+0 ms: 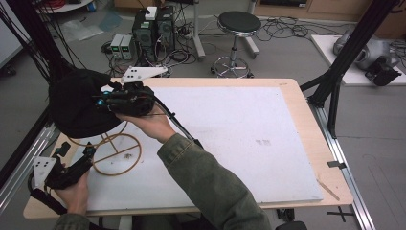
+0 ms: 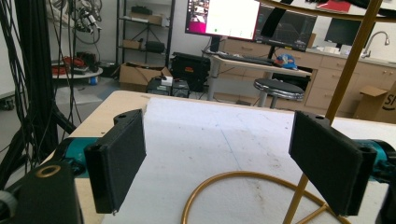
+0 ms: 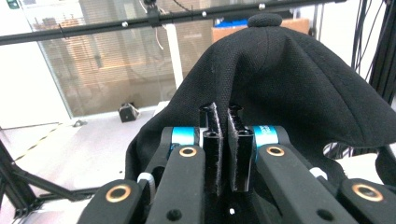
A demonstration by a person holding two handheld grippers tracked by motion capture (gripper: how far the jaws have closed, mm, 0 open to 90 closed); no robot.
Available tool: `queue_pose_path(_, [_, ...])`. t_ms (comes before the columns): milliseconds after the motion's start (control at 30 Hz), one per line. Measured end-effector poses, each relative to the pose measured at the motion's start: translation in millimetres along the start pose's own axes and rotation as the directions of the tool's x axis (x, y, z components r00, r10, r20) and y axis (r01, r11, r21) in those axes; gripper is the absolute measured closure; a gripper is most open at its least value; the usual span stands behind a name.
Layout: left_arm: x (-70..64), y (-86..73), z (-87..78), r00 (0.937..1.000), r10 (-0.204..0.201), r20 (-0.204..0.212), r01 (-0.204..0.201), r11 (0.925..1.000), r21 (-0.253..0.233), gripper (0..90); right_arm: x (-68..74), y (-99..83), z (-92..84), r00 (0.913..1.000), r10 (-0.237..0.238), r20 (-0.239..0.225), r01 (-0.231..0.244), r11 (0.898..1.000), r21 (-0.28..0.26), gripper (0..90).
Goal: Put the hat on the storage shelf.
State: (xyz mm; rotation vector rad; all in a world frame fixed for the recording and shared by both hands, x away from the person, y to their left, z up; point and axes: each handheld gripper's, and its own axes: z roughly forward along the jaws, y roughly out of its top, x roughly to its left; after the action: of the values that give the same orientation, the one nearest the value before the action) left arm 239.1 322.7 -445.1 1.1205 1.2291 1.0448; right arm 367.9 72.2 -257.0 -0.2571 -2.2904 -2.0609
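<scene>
Black cap pinched over the gold stand, ready to be seated

The right gripper (image 1: 103, 102) had its jaws clamped on a fold of the black cap (image 1: 76, 103), which hung at the far left of the table (image 1: 306, 143), draped above the gold wire stand (image 1: 117, 152). The left gripper (image 1: 74, 152) waited at the near left with its jaws spread wide and empty, the stand's upright rod (image 2: 348, 74) just beside its right pad (image 2: 327, 163). To do this well, the open claw looked best used to close on the rod and steady the stand, while the cap was lowered squarely so its crown settled on the top ring (image 2: 327, 10) before the pinch was let go.
</scene>
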Motion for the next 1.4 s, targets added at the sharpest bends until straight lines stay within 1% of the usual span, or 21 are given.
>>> queue_pose_path(133, [0.0,-0.1,0.3,1.0000,-0.003,0.000,0.003,1.0000,-0.001,18.9,-0.2,-3.1,3.8,0.9999,0.014,0.003,-0.014,0.999,0.052,86.4])
queue_pose_path(300, [0.1,0.0,0.3,1.0000,-0.006,0.000,0.006,1.0000,-0.003,18.9,1.9,-5.9,6.3,0.9999,0.012,-0.004,-0.011,0.998,0.067,86.1])
queue_pose_path(433, [0.3,0.0,0.2,1.0000,-0.007,0.000,0.007,1.0000,-0.003,18.9,4.0,-8.2,2.9,0.9997,0.015,0.018,-0.016,0.998,0.060,86.1])
queue_pose_path(533, [0.4,0.0,0.1,1.0000,-0.006,0.000,0.006,1.0000,-0.001,18.9,4.1,-9.5,-0.2,0.9989,0.019,0.044,-0.021,0.998,0.057,86.1])
queue_pose_path(633, [0.1,-0.1,0.3,1.0000,-0.007,0.001,0.007,1.0000,-0.004,18.9,3.1,-11.1,-1.9,0.9981,0.029,0.055,-0.033,0.997,0.071,85.2])
queue_pose_path(767, [0.0,-0.1,0.2,1.0000,-0.005,0.002,0.005,1.0000,0.001,18.9,2.3,-13.4,-2.9,0.9968,0.039,0.069,-0.045,0.995,0.090,79.3])
queue_pose_path(867, [-0.3,-0.2,0.4,1.0000,-0.005,0.003,0.005,1.0000,0.002,18.9,1.8,-15.4,-3.2,0.9966,0.036,0.075,-0.044,0.994,0.102,76.2])
queue_pose_path(967, [-0.2,-0.3,0.5,1.0000,-0.005,0.003,0.005,1.0000,0.005,18.9,1.6,-17.8,-3.6,0.9965,0.040,0.073,-0.048,0.993,0.108,68.0])
queue_pose_path(1000, [-0.3,-0.4,0.6,1.0000,-0.006,0.003,0.006,1.0000,0.005,18.9,0.9,-19.2,-3.5,0.9971,0.039,0.065,-0.046,0.992,0.116,64.5])
queue_pose_path(1033, [-0.3,-0.5,0.6,1.0000,-0.005,0.003,0.005,1.0000,0.005,18.9,0.4,-20.5,-3.3,0.9970,0.041,0.065,-0.049,0.991,0.125,63.0])
queue_pose_path(1100, [-0.3,-0.5,0.7,1.0000,-0.005,0.003,0.004,1.0000,0.005,18.9,-0.3,-23.0,-2.8,0.9967,0.048,0.065,-0.056,0.991,0.122,60.7])
queue_pose_path(1200, [-0.2,-0.6,0.6,1.0000,-0.006,0.003,0.006,1.0000,0.005,18.9,-0.9,-24.7,-2.0,0.9955,0.055,0.077,-0.064,0.991,0.119,52.7])
queue_pose_path(1300, [0.0,-0.7,0.5,1.0000,-0.006,0.003,0.006,1.0000,0.005,18.9,-1.2,-25.1,-1.7,0.9950,0.061,0.078,-0.070,0.991,0.118,49.6])
queue_pose_path(1400, [0.1,-0.9,0.6,1.0000,-0.006,0.002,0.006,1.0000,0.007,18.9,-0.3,-24.4,-2.8,0.9943,0.064,0.085,-0.074,0.991,0.112,41.2])
